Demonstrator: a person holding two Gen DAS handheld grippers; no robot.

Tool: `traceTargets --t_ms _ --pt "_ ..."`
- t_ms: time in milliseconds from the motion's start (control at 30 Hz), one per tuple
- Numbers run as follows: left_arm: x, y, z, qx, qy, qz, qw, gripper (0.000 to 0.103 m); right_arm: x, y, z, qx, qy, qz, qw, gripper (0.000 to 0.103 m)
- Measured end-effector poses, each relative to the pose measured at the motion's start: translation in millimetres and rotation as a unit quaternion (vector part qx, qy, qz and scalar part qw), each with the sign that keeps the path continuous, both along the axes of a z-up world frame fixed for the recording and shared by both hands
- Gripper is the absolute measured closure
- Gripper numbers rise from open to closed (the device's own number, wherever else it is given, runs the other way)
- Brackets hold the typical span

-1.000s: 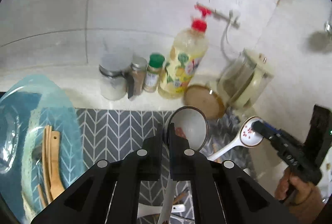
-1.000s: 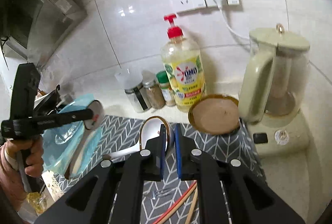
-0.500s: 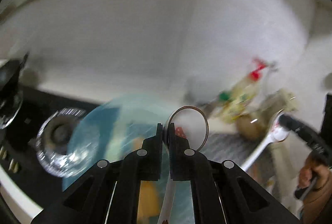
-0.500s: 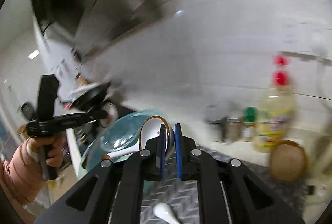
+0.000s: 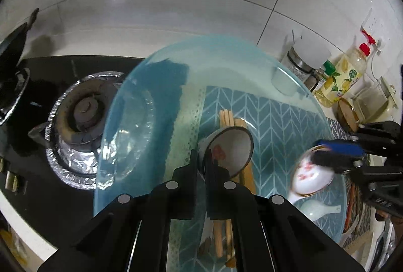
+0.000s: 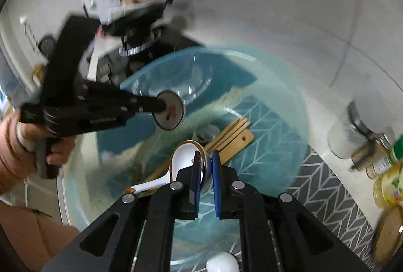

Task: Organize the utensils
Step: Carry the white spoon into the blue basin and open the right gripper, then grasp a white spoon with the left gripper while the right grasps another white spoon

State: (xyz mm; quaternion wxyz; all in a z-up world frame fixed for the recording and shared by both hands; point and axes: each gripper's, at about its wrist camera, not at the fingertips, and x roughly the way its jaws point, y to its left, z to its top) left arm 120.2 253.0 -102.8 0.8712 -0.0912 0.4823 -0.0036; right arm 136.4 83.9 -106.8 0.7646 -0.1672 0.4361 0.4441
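A large see-through blue glass dish (image 5: pixel 252 63) (image 6: pixel 277 85) lies below both grippers, with wooden utensils (image 5: pixel 226 118) (image 6: pixel 234 138) in it. My left gripper (image 5: pixel 201 158) (image 6: pixel 158 105) is shut on the rim of a brown-edged ceramic spoon (image 5: pixel 226 151) (image 6: pixel 168 110), held above the dish's middle. My right gripper (image 6: pixel 206 166) (image 5: pixel 337 153) is shut on a second white ceramic spoon (image 6: pixel 183 161) (image 5: pixel 309 178), whose handle sticks out to the left in the right wrist view, over the dish's right side. Another white spoon (image 5: pixel 320 210) (image 6: pixel 221 264) lies by the dish's near edge.
A gas burner ringed with foil (image 5: pixel 85 108) sits on the black hob left of the dish. Spice jars (image 5: pixel 299 63) (image 6: pixel 345 138), a yellow soap bottle (image 5: pixel 345 75) (image 6: pixel 390 186) and a kettle (image 5: pixel 372 100) stand along the tiled wall on the right. A grey chevron mat (image 6: pixel 327 196) lies under the dish.
Both grippers have swung left from over the grey mat to above the blue glass dish. Each still holds its ceramic spoon. The right one has rolled.
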Motion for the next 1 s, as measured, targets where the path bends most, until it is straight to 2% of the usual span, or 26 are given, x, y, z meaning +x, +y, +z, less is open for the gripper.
traceTargets --t_ms 233,333,400,467,567,667,733,767,833,867,900,933,1000 --pt "14.8 -0.3 -14.3 -0.012 0.047 -0.004 0.9988 0.096 17.4 37.1 -26.7 -0.089 0.026 0.02 0.995 0.094" --pt "16.4 -1.6 -14.3 -0.014 0.049 -0.004 0.9987 0.088 22.7 44.5 -30.9 -0.106 0.021 0.017 0.994 0.093" --pt "17.2 -0.6 -11.4 -0.016 0.045 0.006 0.9988 0.067 24.3 49.9 -31.8 -0.126 0.002 0.013 0.992 0.093" --pt "16.1 -0.9 -5.0 -0.026 0.032 0.015 0.9991 0.065 26.0 54.4 -27.5 -0.124 -0.016 0.01 0.992 0.093" --pt "9.9 -3.4 14.2 -0.021 0.011 0.022 0.9995 0.065 28.2 45.5 -1.8 -0.087 -0.034 -0.012 0.996 0.093" --pt "-4.9 -14.0 51.2 -0.021 -0.032 0.012 0.9992 0.065 22.4 24.0 37.2 -0.047 -0.068 -0.029 0.996 0.093" --pt "-20.4 -31.5 83.1 -0.024 -0.072 -0.01 0.9971 0.06 8.8 -3.8 75.6 -0.011 -0.102 -0.045 0.994 0.093" --pt "-27.4 -40.7 95.1 -0.025 -0.088 -0.022 0.9956 0.053 0.8 -18.7 93.8 0.007 -0.121 -0.054 0.991 0.092" --pt "-50.1 -70.3 122.7 -0.03 -0.131 -0.064 0.9889 0.046 -26.2 -64.1 137.4 0.061 -0.17 -0.08 0.98 0.071" --pt "-58.0 -81.7 129.2 -0.035 -0.14 -0.081 0.9862 0.043 -36.1 -79.6 147.6 0.079 -0.186 -0.087 0.975 0.039" --pt "-66.9 -96.0 133.7 -0.042 -0.146 -0.1 0.9833 0.04 -52.5 -105.5 161.1 0.108 -0.212 -0.103 0.966 0.026" --pt "-77.3 -115.4 134.5 -0.054 -0.148 -0.123 0.9799 0.04 -68.5 -131.7 169.3 0.136 -0.236 -0.12 0.955 0.026" --pt "-89.2 -142.3 125.3 -0.077 -0.133 -0.15 0.9766 0.039 -87.8 -174.7 169.2 0.156 -0.245 -0.151 0.945 0.026"
